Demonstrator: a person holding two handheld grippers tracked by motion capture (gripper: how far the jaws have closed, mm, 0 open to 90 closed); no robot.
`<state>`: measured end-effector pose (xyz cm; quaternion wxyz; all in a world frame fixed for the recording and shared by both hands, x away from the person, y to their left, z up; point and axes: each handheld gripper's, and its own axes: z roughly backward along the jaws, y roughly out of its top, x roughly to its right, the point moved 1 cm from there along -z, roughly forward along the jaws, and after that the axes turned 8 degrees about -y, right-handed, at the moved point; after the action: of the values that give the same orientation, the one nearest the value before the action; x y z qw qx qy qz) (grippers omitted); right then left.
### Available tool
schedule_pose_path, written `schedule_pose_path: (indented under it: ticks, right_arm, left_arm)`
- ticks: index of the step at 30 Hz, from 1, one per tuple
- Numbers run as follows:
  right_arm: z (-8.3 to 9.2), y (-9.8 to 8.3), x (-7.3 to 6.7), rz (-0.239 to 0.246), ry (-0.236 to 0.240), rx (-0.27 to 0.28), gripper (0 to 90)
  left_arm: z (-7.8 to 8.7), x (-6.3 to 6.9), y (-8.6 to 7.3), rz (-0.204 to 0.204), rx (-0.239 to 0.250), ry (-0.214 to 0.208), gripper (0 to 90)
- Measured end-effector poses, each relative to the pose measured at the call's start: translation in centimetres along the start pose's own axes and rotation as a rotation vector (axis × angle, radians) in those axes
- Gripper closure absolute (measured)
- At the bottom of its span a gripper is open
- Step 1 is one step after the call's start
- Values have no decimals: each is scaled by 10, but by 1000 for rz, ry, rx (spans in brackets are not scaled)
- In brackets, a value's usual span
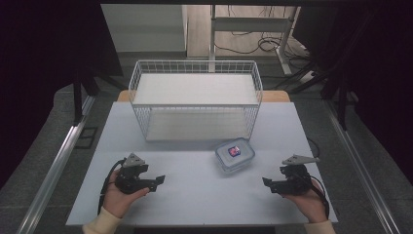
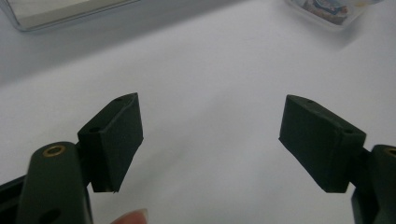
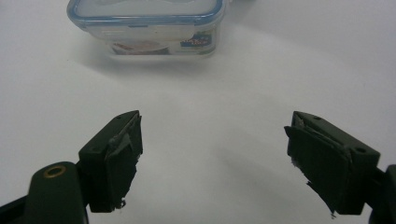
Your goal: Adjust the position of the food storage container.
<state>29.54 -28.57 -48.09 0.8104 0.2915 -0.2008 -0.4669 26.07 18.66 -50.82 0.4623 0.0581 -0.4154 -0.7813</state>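
Observation:
A clear plastic food box (image 1: 235,154) with a blue-rimmed lid and a small label lies on the white table, just in front of the wire basket (image 1: 195,68). My left gripper (image 1: 157,181) rests low at the front left, jaws wide apart with only bare table between them. At the front right my right gripper (image 1: 267,184) is also open and holds nothing. The right gripper view has the food box (image 3: 147,25) straight ahead beyond its own gripper (image 3: 212,161). In the left gripper view the box (image 2: 331,9) sits at the top right, far from that gripper (image 2: 210,142).
The white wire basket stands at the back middle of the table (image 1: 195,195), with a pale board inside. Metal rails run along both sides of the table. Table legs and cables lie on the floor behind. A fingertip (image 2: 130,218) peeks in below the left jaws.

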Motion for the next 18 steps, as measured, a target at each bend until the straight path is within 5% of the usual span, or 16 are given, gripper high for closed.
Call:
schedule_pose_path:
  ticks: [18]
  right_arm:
    - [3,2,3,-2,-12,-12,205]
  left_arm:
    - [-1,-1,-1,6,-11,6,215]
